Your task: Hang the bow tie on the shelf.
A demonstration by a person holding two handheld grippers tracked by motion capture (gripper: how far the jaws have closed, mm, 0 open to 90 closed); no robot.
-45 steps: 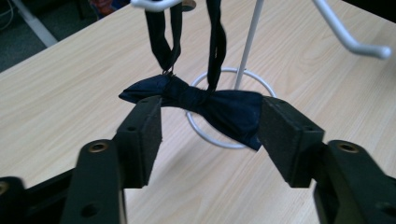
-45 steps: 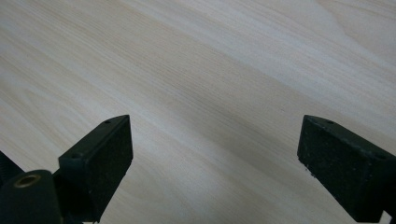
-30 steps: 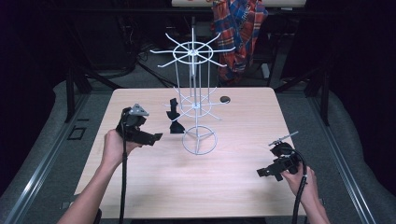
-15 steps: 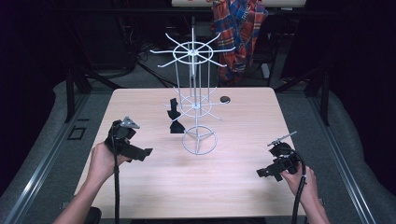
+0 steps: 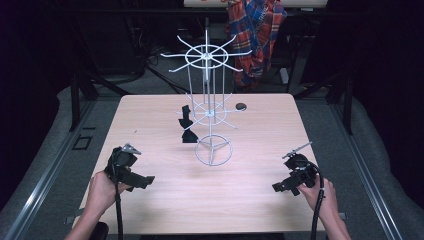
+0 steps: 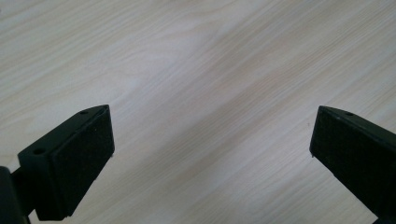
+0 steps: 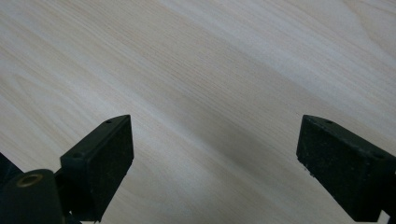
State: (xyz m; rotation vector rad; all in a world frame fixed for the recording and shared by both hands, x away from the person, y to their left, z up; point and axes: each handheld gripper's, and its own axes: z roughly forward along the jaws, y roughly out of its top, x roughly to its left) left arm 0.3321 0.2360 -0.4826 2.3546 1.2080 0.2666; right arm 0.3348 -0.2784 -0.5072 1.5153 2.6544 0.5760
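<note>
Left gripper (image 5: 145, 180) flat black pads (image 6: 79, 161), pale woodgrain table (image 6: 210, 70)

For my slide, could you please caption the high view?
Both open grippers, left gripper and right gripper, rest low over the wooden table before a white wire rack.

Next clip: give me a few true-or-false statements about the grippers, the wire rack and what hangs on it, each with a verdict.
1. The left gripper holds a black piece. False: its jaws stand wide apart over bare table.
2. The wire rack stands upright on the table. True.
3. Black pieces hang at the rack's left side. True.
4. The right gripper is shut. False: its jaws are open, nothing between them.
5. A small dark disc lies behind the rack. True.
</note>
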